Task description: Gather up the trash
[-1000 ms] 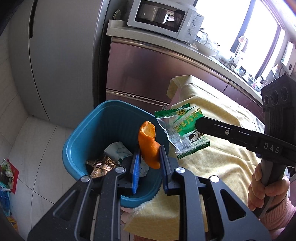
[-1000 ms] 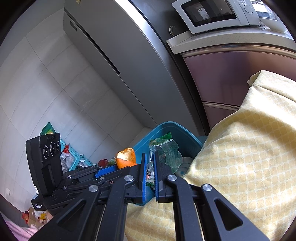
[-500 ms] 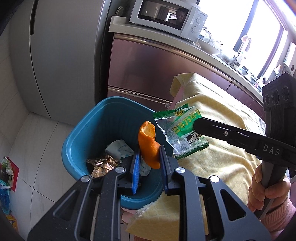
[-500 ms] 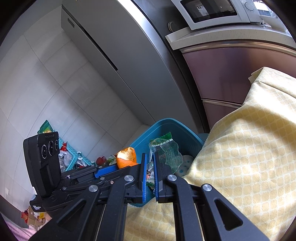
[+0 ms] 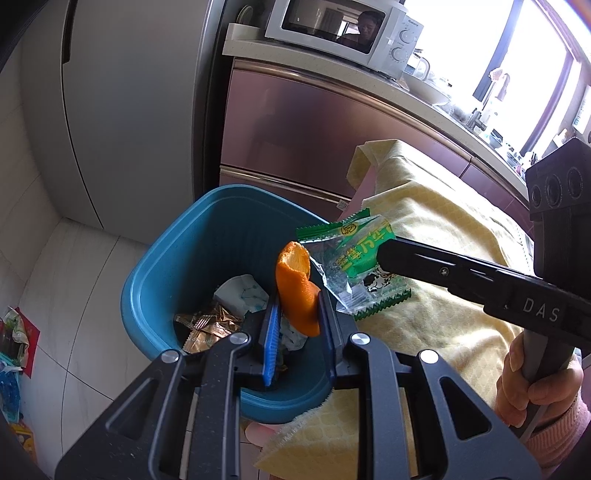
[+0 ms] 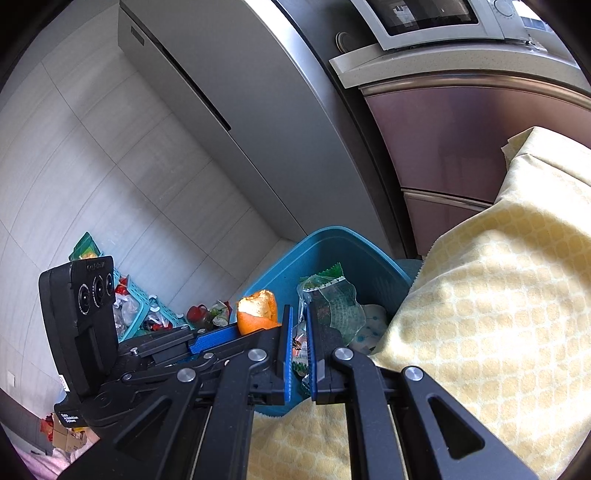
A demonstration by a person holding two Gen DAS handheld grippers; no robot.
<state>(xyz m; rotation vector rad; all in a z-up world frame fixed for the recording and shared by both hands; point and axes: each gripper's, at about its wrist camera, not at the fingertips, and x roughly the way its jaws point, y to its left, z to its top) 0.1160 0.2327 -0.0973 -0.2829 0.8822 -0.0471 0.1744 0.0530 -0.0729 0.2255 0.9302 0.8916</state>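
My left gripper [image 5: 297, 314] is shut on a curled orange peel [image 5: 295, 284], held upright over the blue trash bin [image 5: 207, 236]. My right gripper [image 6: 298, 332] is shut on a green and clear snack wrapper [image 6: 332, 302], at the bin's table-side rim. In the left wrist view that wrapper [image 5: 354, 266] hangs from the right gripper's black fingers [image 5: 424, 258], just right of the peel. In the right wrist view the peel [image 6: 258, 312] sits left of the wrapper. Crumpled paper and a gold wrapper [image 5: 203, 325] lie inside the bin.
A table under a yellow cloth [image 5: 443, 229] stands right of the bin. Behind are a grey fridge [image 5: 122, 103], brown cabinets [image 5: 314, 129] and a microwave [image 5: 340, 22]. A light-blue basket of clutter [image 6: 136, 306] lies on the tiled floor. A person's hand [image 5: 532, 387] grips the right handle.
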